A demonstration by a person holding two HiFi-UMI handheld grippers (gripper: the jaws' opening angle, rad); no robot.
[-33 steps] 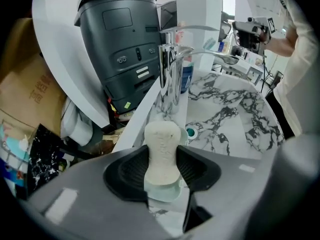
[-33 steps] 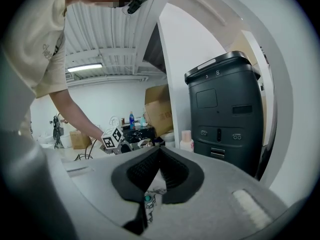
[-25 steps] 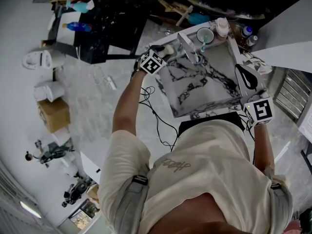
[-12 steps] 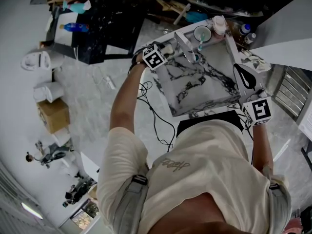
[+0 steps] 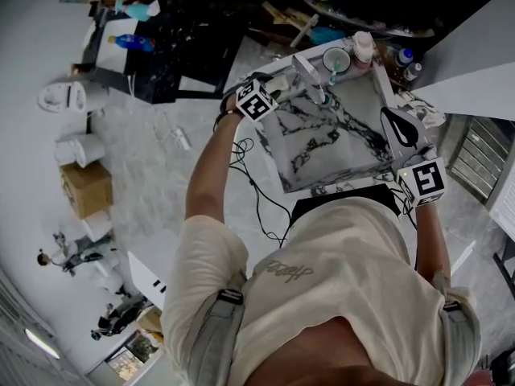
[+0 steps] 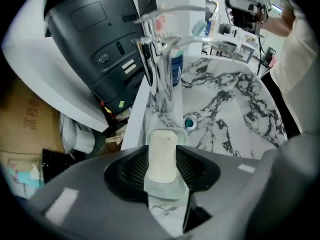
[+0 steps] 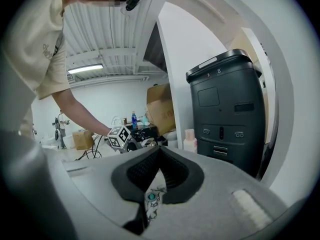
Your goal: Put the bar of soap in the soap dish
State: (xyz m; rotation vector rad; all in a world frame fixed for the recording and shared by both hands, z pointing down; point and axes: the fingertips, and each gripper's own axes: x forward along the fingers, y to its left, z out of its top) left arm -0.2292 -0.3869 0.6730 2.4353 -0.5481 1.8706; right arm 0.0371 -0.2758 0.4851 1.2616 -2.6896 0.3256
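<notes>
Between the left gripper's (image 6: 162, 151) ribbed black pads sits the bar of soap (image 6: 161, 166), pinched along its long sides. It is cream, matte, a flat oblong with rounded ends and one small dark speck. Directly beneath it is the soap dish (image 6: 168, 133): pale green, a rounded rectangle, its thin raised rim showing past both ends of the bar. The bar lines up lengthwise over the dish; whether it rests on the dish floor or hangs just above, cannot tell.

Judgement: the task is near its end. The carry is done; seating and release are left.

Just past the jaw tips is a teal-ringed drain (image 6: 189, 124) in the glossy white, black-veined marble basin (image 6: 235, 104). Farther ahead stands a chrome faucet (image 6: 161, 79).

The right gripper (image 7: 156, 176) is well apart from the dish, jaws pressed almost together on nothing, with only a slit of marble showing between them.
</notes>
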